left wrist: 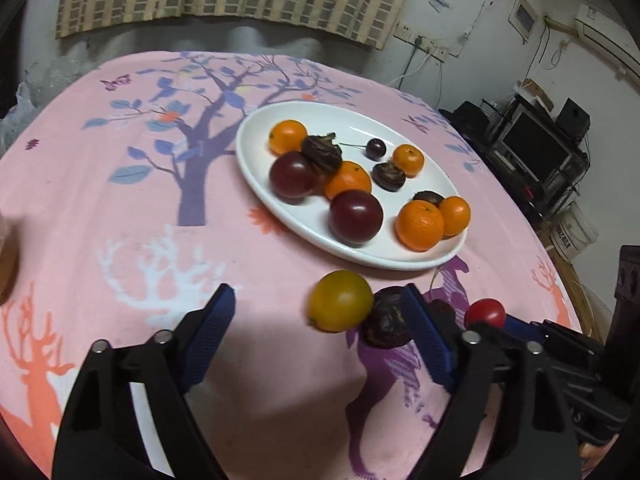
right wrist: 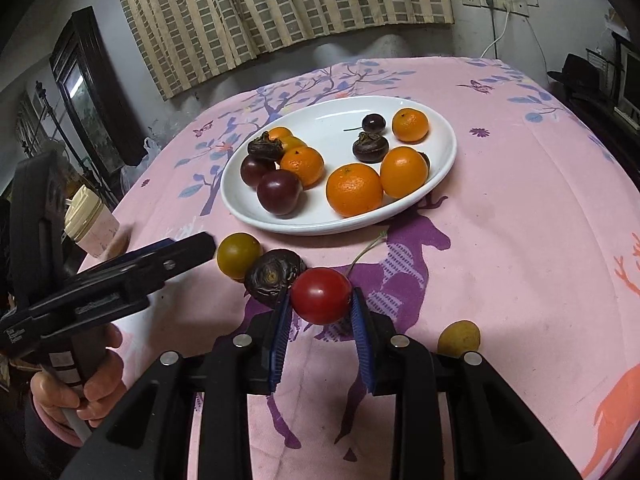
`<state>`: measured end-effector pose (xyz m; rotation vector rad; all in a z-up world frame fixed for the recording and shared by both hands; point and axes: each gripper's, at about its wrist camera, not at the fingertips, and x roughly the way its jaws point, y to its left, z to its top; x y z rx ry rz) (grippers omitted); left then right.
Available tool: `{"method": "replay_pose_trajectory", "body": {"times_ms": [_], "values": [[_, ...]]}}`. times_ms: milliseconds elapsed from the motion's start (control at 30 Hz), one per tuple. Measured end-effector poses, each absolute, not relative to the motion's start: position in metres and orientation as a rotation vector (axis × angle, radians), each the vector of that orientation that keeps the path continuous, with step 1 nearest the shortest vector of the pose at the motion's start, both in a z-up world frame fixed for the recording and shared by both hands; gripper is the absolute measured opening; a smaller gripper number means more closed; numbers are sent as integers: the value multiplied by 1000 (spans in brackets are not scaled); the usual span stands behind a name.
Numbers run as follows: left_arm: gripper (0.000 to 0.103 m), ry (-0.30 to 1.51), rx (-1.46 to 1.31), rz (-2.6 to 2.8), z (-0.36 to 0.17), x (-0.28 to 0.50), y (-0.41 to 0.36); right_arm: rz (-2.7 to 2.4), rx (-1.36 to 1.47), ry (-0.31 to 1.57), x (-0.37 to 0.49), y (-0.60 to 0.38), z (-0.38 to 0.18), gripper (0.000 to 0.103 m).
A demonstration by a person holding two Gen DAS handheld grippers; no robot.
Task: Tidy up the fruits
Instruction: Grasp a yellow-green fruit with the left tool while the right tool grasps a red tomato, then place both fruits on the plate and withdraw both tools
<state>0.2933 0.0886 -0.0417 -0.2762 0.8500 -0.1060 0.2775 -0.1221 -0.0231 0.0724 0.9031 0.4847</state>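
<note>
A white oval plate point(left wrist: 256, 136) point(right wrist: 332, 128) on the pink cloth holds several tangerines, dark plums, dark wrinkled fruits and a cherry. My right gripper point(right wrist: 321, 297) is shut on a red cherry tomato point(right wrist: 321, 295), which also shows in the left wrist view point(left wrist: 485, 313). A yellow-green tomato point(left wrist: 341, 301) point(right wrist: 239, 255) and a dark wrinkled fruit point(left wrist: 386, 323) point(right wrist: 273, 277) lie in front of the plate. My left gripper point(left wrist: 318, 300) is open and empty, just short of them; it also shows in the right wrist view point(right wrist: 188, 246).
A small yellow fruit point(right wrist: 458, 338) lies on the cloth by my right gripper. A lidded cup point(right wrist: 90, 220) stands at the table's left edge. A monitor and speakers point(left wrist: 536, 144) stand beyond the table's right side.
</note>
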Motion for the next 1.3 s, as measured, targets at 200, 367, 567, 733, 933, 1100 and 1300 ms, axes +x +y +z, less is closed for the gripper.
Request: {"method": "replay_pose_trajectory", "body": {"times_ms": [200,367,567,733,933,1100,1300], "values": [[57,912,-326,-129,-57,314,84,488,83,897,277,-124,-20,31],[42,943,-314,-175,-63,312,74,493,94,896,276,-126,-18,31],[41,939,-288,-168,-63,299,69,491,112,875,274,-131,-13,31],[40,921,-299,-147,-57,275,72,489,133,848,271,-138,-8,31],[40,819,-270,-173,-21,261,73,516,121,790,277,-139,7,31],[40,748,-213,-170,10,306,64,475,110,741,322,-132,25,31],[40,768,-160,-137,8,386,52,423,105,788,385,-127,10,31]]}}
